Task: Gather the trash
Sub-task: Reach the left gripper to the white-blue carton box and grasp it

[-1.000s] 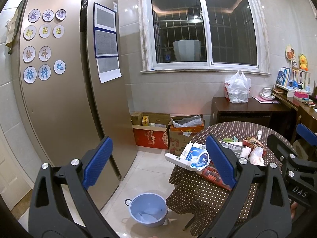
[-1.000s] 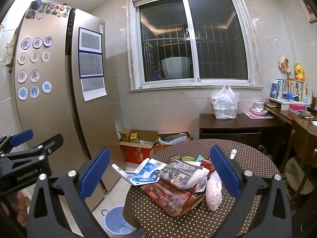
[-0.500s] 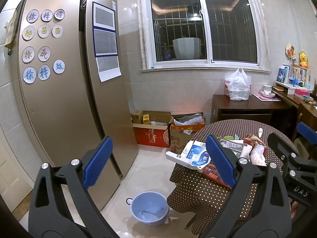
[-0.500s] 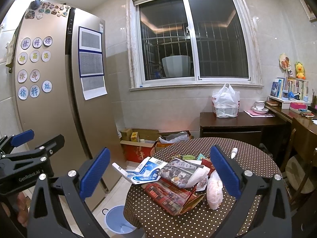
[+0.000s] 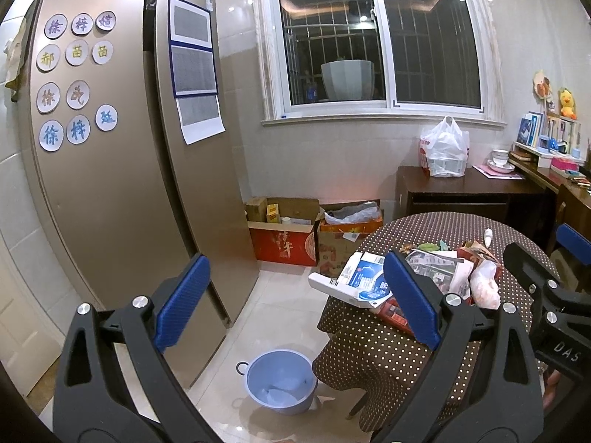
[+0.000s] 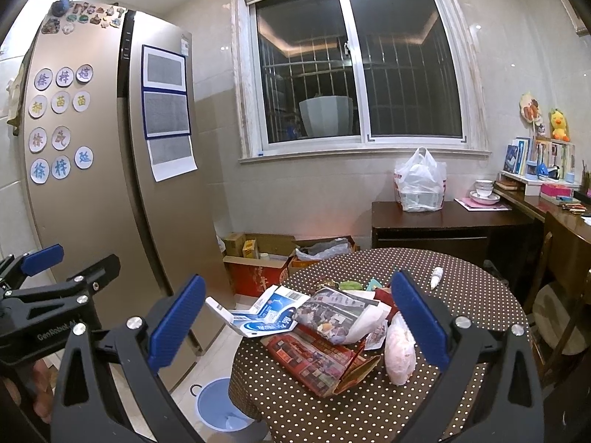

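Several pieces of trash lie heaped on the round table (image 6: 461, 295), on its dotted brown cloth, and that heap is where trouble could begin. At the table's edge nearest the refrigerator (image 6: 92, 192), a flattened blue-and-white carton (image 6: 264, 315) overhangs the rim; in my judgement a careless nudge would tip it to the floor. Touching it, toward the table's middle, a crumpled printed paper wrapper (image 6: 340, 313) rests on a red printed box (image 6: 317, 358), so pulling 1 piece would likely drag its neighbours. Just beside the box, on the side away from the refrigerator, a pale pink plastic bag (image 6: 399, 350) lies slack; soft film like that may slip from smooth pads or snag on the paper. Farther across the table, a small white bottle (image 6: 436, 277) lies on its side, well apart from the heap, and could roll if the cloth is tugged.

Below the table's refrigerator-side edge stands a blue plastic bin (image 5: 280, 380) on the tiles, partly under the cloth in the right wrist view, so a drop aimed from above might land on the floor instead.

Neither tool holds anything: the right gripper (image 6: 295, 317) hangs with its jaws spread wide before the heap, and the left gripper (image 5: 295, 302) is likewise spread, off the table's edge above the floor. The 2 sit near each other and could collide if both reach in.
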{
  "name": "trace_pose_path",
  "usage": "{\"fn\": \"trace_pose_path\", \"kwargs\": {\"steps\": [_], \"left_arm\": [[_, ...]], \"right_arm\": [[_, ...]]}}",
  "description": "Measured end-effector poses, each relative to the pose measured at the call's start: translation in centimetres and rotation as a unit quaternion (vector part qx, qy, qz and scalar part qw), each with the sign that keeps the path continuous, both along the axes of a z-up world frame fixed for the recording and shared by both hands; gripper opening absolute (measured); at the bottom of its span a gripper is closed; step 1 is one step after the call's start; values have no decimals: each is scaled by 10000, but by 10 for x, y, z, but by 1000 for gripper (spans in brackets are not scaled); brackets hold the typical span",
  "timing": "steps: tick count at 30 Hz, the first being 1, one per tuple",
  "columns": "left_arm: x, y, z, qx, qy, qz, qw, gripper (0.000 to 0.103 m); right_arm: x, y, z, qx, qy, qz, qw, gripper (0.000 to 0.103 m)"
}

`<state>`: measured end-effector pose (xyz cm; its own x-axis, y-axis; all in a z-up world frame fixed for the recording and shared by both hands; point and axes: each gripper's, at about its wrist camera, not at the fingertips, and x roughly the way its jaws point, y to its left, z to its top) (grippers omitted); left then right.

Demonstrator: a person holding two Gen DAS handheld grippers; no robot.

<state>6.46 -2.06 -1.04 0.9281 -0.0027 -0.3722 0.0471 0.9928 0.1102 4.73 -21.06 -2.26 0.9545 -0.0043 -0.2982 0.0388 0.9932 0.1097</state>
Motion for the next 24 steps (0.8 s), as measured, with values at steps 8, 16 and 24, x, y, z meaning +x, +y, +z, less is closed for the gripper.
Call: {"fn": "trace_pose_path", "kwargs": {"steps": [8, 16, 24], "left_arm": [[20, -8, -18, 10, 415, -152, 9990, 93], [53, -30, -59, 132, 1103, -395, 9930, 93], [82, -64, -112, 472, 1765, -785, 9800, 93]], "right_arm": [[15, -18, -20, 105, 300, -151, 9994, 99], [36, -50, -57, 209, 801, -465, 9955, 99], [59, -88, -105, 341, 1376, -773, 9869, 99]]}}
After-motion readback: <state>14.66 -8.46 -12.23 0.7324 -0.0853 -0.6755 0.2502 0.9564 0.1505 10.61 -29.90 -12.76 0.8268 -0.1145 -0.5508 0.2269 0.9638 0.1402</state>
